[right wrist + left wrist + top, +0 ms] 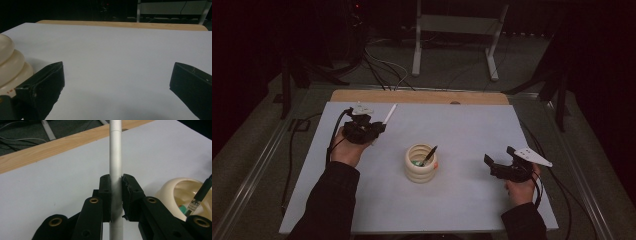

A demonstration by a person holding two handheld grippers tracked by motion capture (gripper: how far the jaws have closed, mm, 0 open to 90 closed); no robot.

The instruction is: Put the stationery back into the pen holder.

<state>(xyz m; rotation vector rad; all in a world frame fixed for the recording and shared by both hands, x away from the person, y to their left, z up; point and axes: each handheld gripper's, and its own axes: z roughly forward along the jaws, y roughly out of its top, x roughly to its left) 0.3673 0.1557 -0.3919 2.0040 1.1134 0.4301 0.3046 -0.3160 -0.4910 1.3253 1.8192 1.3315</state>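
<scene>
Currently the bench (472,200) carries a cream ribbed holder (421,165) at centre, a dark pen (429,155) leaning inside it. Left claw (116,195) pinches a white pen (115,157) across its barrel; the long axis runs forward, away from the hand. Holder lies to that claw's right, nearer the person. Right claw (116,82) spread, nothing between the jaws, just right of the holder.

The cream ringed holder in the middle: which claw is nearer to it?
Roughly equal, perhaps the right. The right claw sits open beside the holder; the left claw, gripping a white pen, is up-left.
</scene>
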